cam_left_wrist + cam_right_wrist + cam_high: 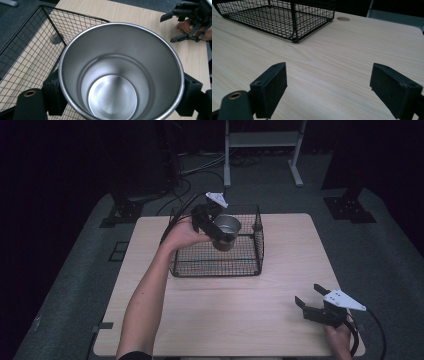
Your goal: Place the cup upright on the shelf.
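A shiny steel cup (227, 231) hangs above the black wire basket (247, 265), tilted so its mouth faces up and right. My left gripper (220, 227) is shut on the steel cup; in the left gripper view the cup (120, 75) sits between both black pads (51, 96), empty inside. The basket (30, 50) lies below it. My right gripper (312, 300) rests open near the table's front right corner, low over the wood. Its wide-apart pads (270, 86) have bare table between them, and the basket (287, 17) stands farther off.
The light wooden table (280, 320) has open surface in front of the basket and to its right. A small round hole (343, 18) marks the tabletop past the basket. Cables and a white stand (262, 140) lie on the dark floor behind.
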The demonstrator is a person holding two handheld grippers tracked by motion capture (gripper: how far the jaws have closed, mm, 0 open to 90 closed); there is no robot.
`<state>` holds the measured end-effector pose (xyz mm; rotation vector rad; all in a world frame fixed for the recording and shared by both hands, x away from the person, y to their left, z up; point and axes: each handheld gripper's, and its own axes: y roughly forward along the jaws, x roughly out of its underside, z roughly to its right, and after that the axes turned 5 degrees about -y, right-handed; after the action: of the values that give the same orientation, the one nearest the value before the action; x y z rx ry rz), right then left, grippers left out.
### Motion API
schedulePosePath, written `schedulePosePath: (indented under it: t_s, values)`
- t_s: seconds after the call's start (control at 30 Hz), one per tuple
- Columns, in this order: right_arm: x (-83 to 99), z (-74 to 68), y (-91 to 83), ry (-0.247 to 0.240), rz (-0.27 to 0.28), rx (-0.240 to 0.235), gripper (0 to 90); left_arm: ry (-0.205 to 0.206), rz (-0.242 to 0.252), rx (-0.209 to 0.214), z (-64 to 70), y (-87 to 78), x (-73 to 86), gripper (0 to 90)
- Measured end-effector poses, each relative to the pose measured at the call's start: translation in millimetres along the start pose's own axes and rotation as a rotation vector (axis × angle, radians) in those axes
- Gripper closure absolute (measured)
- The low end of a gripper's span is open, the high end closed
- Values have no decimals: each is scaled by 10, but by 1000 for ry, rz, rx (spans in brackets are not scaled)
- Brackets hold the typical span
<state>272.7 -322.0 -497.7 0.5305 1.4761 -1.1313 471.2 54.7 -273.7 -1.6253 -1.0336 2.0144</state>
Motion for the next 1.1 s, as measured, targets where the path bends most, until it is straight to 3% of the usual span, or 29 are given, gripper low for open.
schedulePosePath:
  t_s: [0.2,0.3,0.7,1.1]
  values:
    - [0,-1,-2,6,2,-1,135,14,2,-6,-23,96,-109,177]
    - [0,-3,-4,13,-1,-4,135,-1,3,-10,-74,162,-129,177]
    - [3,12,-4,18,6,-7,135,-59,-10,-38,-323,466,-75,177]
    - [3,19,-9,24,7,-10,135,-66,-31,-50,-422,702,-44,177]
